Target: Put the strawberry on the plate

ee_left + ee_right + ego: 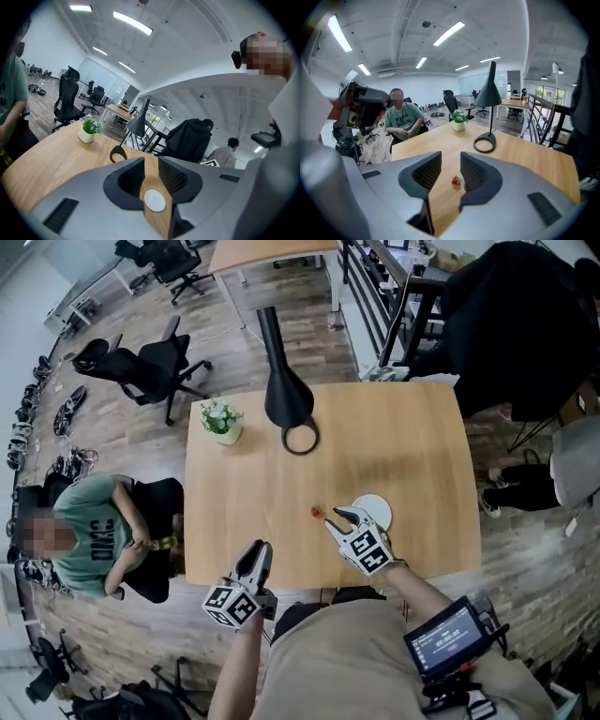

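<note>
A small red strawberry (316, 513) lies on the wooden table (281, 502), a short way left of a white plate (378, 508). My right gripper (345, 515) hovers open over the plate's left edge, its left fingertip just right of the berry. In the right gripper view the strawberry (455, 180) sits on the wood just beyond the parted jaws of the right gripper (451, 161); the plate is hidden there. My left gripper (255, 554) rests at the table's front edge, slightly open (151, 166) with nothing held. A small white disc (154, 200) shows in its gap; I cannot tell what it is.
A black desk lamp (284, 390) with a ring base (300, 439) stands at the table's far middle, and a potted plant (222, 421) at the far left corner. A person in a green shirt (94, 531) sits at the left side. Office chairs (150, 367) stand beyond.
</note>
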Demonstrator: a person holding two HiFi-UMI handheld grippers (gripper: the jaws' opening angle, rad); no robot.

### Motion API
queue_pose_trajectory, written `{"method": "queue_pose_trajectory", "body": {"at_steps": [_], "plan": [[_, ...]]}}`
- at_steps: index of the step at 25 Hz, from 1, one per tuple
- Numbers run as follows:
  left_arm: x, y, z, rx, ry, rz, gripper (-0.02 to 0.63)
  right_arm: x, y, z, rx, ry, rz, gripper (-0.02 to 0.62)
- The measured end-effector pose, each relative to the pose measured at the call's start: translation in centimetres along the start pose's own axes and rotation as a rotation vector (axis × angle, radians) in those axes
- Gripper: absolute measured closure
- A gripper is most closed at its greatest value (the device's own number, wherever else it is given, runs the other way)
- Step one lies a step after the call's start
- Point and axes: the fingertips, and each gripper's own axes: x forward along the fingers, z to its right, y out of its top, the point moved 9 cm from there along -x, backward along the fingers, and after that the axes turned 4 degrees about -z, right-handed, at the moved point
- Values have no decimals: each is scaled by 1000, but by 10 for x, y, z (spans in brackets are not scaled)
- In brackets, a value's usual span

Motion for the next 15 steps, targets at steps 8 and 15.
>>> {"method": "queue_pose_trajectory", "body": {"at_steps": [8,15], "plan": [[11,-10,-8,7,42,-56,531,67,-28,5,-69,58,-165,488],[33,-15,-13,6,71,-84,531,135,-64,18,-122,114,-298,445]]}}
